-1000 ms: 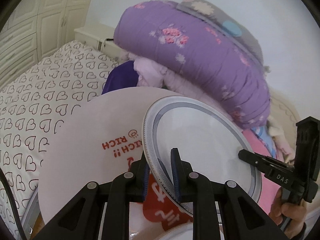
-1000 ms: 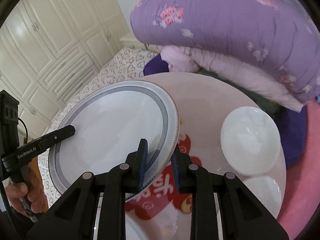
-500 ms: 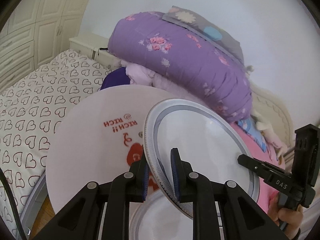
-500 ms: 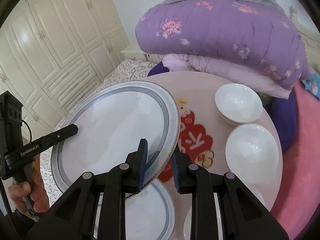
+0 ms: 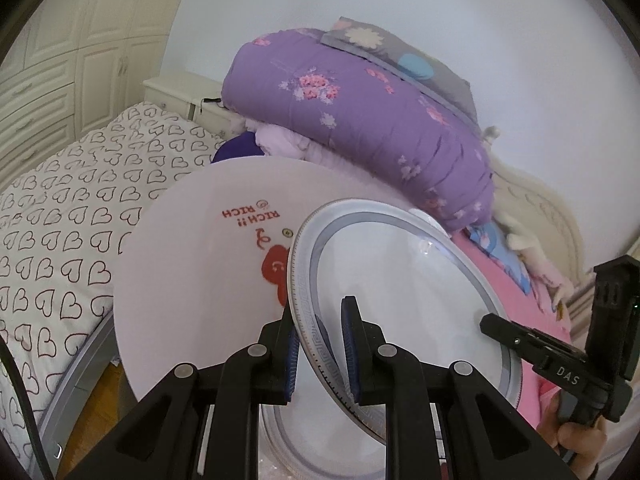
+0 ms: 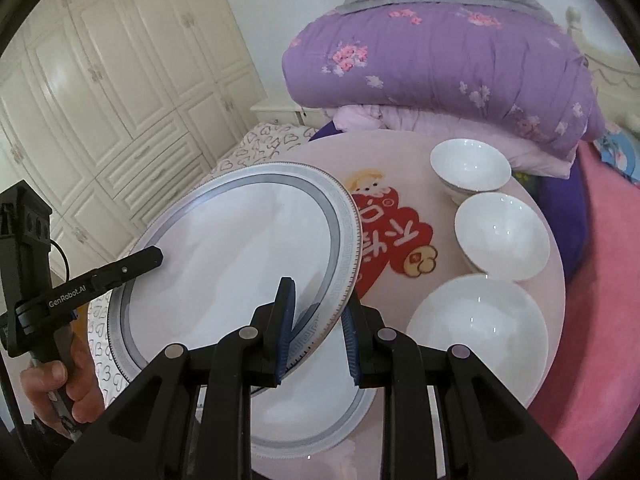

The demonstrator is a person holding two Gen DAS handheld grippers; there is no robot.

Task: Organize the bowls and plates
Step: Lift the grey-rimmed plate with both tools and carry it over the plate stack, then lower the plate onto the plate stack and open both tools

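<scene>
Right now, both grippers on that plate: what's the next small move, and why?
Probably lower it flat onto the matching plate on the round table. The left gripper and right gripper each clamp opposite rims of the grey-banded plate, held tilted above that second plate, clear of the three bowls.

Clamped between matt black plastic gripper fingers (image 6: 280, 332), the grey-rimmed white ceramic plate (image 6: 240, 264) looks glossy and smooth (like the white glazed bowls (image 6: 500, 232) right of it); beyond, soft quilted purple cloth bedding (image 6: 440, 60).
</scene>
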